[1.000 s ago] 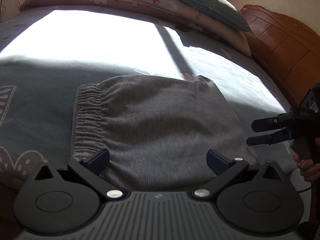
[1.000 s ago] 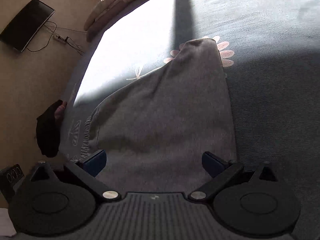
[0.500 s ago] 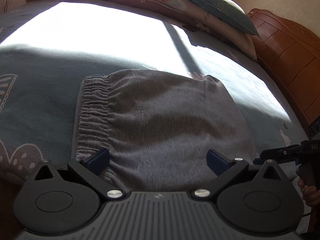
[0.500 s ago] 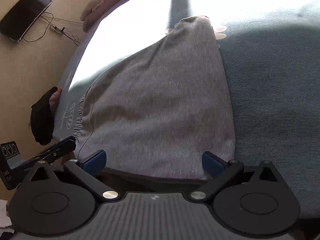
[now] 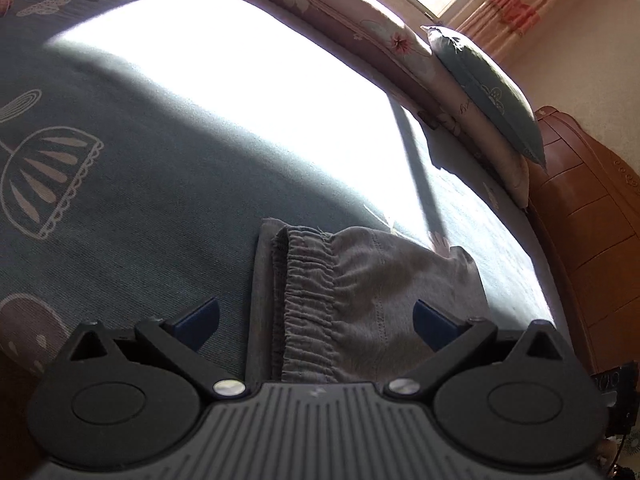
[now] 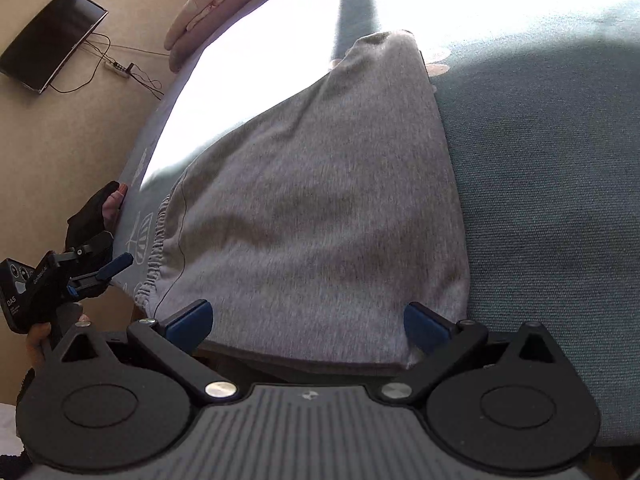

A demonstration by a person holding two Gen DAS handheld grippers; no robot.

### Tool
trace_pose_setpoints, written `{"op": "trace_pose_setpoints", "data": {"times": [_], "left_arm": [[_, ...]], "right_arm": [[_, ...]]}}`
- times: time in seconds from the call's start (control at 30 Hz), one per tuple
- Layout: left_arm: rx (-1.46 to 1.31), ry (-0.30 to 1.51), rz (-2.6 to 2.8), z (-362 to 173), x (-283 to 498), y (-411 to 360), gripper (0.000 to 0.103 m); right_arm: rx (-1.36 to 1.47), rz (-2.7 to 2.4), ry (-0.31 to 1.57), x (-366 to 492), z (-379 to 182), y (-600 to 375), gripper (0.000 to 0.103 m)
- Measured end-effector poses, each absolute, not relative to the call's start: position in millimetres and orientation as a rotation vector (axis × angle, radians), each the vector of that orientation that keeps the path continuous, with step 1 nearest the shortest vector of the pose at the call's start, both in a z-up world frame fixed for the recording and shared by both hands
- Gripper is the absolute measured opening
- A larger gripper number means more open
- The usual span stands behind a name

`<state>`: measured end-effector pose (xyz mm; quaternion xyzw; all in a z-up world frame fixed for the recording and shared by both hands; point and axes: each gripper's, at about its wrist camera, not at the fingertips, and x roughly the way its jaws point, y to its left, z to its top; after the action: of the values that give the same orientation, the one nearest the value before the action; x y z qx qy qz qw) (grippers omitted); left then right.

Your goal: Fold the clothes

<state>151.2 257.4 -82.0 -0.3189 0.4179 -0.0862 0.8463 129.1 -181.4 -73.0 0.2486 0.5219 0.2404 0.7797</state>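
Folded grey sweatpants (image 5: 360,300) lie on the blue-green bedspread (image 5: 140,200), with the gathered elastic waistband (image 5: 308,292) on the left side. My left gripper (image 5: 316,320) is open and empty, hovering at the near edge over the waistband. In the right wrist view the same pants (image 6: 320,200) stretch away from my right gripper (image 6: 308,322), which is open and empty at their near edge. The left gripper also shows in the right wrist view (image 6: 100,272), held by a gloved hand at the bed's left edge.
A folded floral quilt (image 5: 360,28) and a blue pillow (image 5: 488,92) lie along the bed's far side. A wooden headboard (image 5: 592,208) stands at right. A dark screen (image 6: 52,40) and cables lie on the floor left of the bed. Bright sunlight crosses the bedspread.
My left gripper has swung left and tilted up, so the waistband now sits between its fingers. My right gripper has held near the pants' near edge. Both stay open.
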Motion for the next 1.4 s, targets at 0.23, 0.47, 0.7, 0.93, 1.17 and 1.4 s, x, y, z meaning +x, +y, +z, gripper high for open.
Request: {"op": "trace_pose_setpoints", "data": {"times": [0.23,0.47,0.7,0.93,1.17,1.4], "left_arm": [[-0.874,0.976,-0.313,-124,176,270,0.102],[-0.846,1.022,-0.381,-126,216,258,0.102],[-0.88,1.009,-0.423,-130,216,253,0.102],[-0.923,1.003,-0.477,-136,185,252,0.102],[-0.977,0.983,-0.45,-140,223,257,0.102],[-0.947,1.017,-0.564,-140,197,244,0.102]], "right_arm": [[0.537,0.52,1.129,131,-74,-181,0.103],[0.536,0.51,1.133,135,-74,-180,0.103],[0.539,0.512,1.122,134,-75,-181,0.103],[0.547,0.522,1.122,135,-76,-183,0.103],[0.55,0.52,1.116,132,-76,-182,0.103],[0.537,0.523,1.117,132,-75,-181,0.103]]}}
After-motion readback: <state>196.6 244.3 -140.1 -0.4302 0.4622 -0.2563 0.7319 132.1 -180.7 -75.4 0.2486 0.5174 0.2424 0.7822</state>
